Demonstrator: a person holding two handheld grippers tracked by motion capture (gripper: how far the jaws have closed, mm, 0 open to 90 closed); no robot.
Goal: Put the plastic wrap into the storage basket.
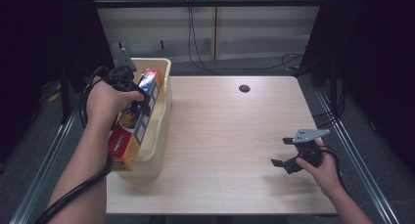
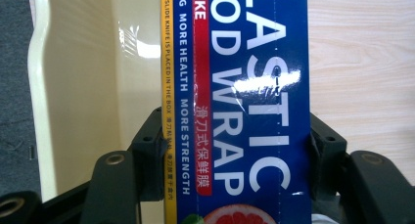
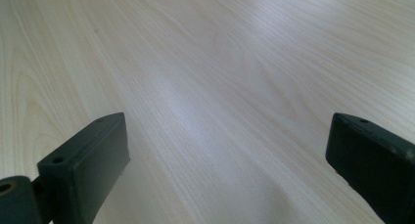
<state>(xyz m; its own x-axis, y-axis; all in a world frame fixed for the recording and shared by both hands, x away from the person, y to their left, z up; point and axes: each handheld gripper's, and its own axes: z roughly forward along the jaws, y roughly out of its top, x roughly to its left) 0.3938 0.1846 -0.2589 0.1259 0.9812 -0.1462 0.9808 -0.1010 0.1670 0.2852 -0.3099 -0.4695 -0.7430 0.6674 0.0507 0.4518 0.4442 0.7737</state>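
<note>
High view overhead, facing forward-down; gripper views close; table [image 1: 220, 136] shared.

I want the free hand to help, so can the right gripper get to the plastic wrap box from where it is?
Probably yes: the right gripper is open, and bare table lies between it and the plastic wrap box.

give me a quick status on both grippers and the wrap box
Left gripper shut on wrap box, box angled over the bin. Right gripper open, idle over bare table. Nothing in the way.
</note>
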